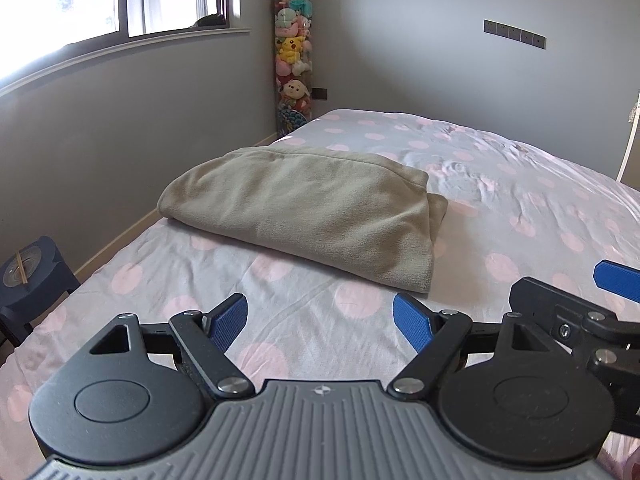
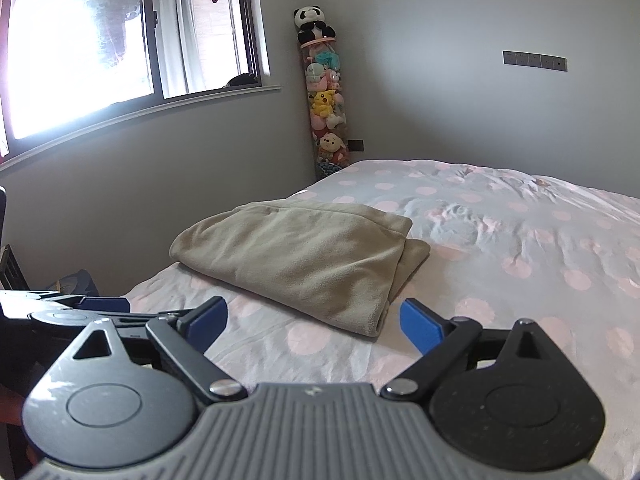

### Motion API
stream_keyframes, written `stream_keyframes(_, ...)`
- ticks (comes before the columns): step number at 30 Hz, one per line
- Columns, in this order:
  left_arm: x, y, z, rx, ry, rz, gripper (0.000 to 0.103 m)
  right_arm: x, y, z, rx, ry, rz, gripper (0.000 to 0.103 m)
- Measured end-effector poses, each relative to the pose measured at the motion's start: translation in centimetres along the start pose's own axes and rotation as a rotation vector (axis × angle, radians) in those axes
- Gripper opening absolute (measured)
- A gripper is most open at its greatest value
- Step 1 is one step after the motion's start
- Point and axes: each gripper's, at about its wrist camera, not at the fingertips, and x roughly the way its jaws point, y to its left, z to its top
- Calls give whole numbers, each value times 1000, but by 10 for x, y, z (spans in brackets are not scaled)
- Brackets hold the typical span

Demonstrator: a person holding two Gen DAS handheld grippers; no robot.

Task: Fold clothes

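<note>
Folded beige fleece garment [image 1: 304, 208] lies flat on the bed [image 1: 520, 208], on the side nearer the window wall, folded edges toward the cameras and stacked layers showing at its right corner. The bed sheet is grey with pink dots, wrinkled to the right of the garment.

Left gripper [image 1: 320, 322]: blue-padded fingers [image 1: 228, 322] spread wide apart, nothing between them, hovering above the sheet just short of the garment's near edge, not touching it. Right gripper [image 2: 314, 322]: fingers [image 2: 420, 326] likewise spread wide, holding nothing, near the garment's front right corner, apart from the cloth. The two grippers sit side by side; part of the right one shows at the right edge of the left wrist view, and part of the left one at the left edge of the right wrist view.

Background: window [image 2: 120, 40] with bright glare on the left wall, tall clear tube of plush toys [image 1: 294, 60] in the corner with a panda plush [image 2: 312, 24] on top, dark switch panel [image 1: 514, 34] on the far wall, dark blue stool [image 1: 28, 276] beside the bed at left.
</note>
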Motion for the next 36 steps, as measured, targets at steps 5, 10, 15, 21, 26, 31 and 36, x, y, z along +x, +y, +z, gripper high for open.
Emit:
stream_keyframes(5,-2,-10,2,19,-1,-5,80,-4,-8,0,18,-5,-21,95)
stream_keyframes(10,-5,-15,2,23,-2,1,80,-7,-13,-1,39,-6,-27,97)
stream_keyframes(15,-10,-16,0,26,-3,4,80,-13,-15,-3,47,-9,-20,97)
stream_keyframes(21,-17,-20,-2,32,-12,9,80,-20,-17,-8,66,-11,-12,97)
stream_keyframes(26,-20,-18,-4,23,-17,11,80,-23,-16,-8,68,-15,-10,97)
stream_keyframes(31,-20,-16,-5,22,-16,8,80,-24,-15,-10,72,-14,-9,97)
stream_keyframes(36,-22,-14,-7,18,-28,1,79,-24,-15,-11,77,-12,-5,98)
